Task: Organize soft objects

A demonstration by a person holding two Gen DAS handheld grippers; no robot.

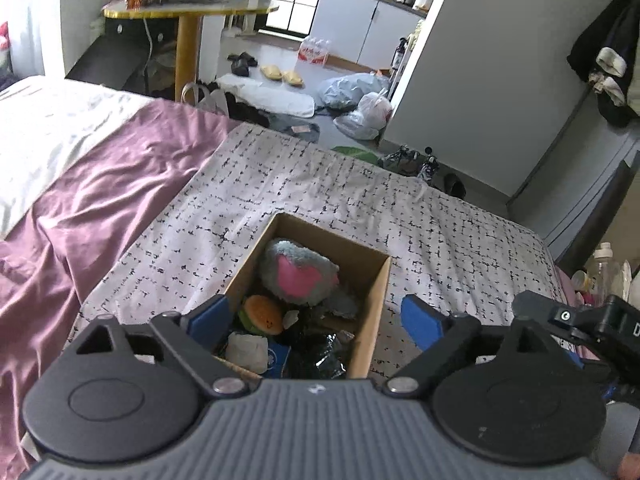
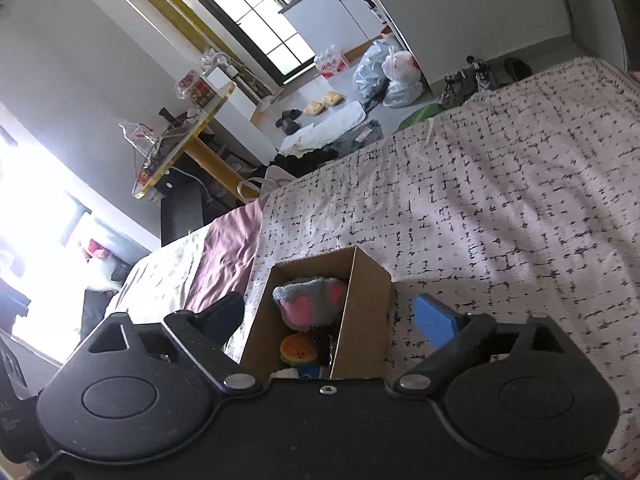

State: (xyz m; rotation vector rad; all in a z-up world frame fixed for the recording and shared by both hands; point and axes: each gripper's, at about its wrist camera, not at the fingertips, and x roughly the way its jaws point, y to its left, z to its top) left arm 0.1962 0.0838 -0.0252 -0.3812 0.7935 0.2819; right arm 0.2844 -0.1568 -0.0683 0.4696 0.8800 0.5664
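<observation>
Left wrist: patterned bedsheet [image 1: 420, 208] is lying bare around the cardboard box [image 1: 376, 300] holding a grey-pink plush [image 1: 298, 276]; left gripper [image 1: 316, 316] is hanging wide, empty. Right wrist: box [image 2: 366, 312] is sitting near the sheet's left edge, open sheet [image 2: 500, 200] to its right; right gripper [image 2: 332, 316] is gaping wide, gripping nothing.

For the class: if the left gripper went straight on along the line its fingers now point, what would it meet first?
Most likely the open brown cardboard box on the bed, or the grey plush toy with the pink patch inside it. The left gripper is open and empty, its jaws framing the box. Depth is uncertain.
</observation>
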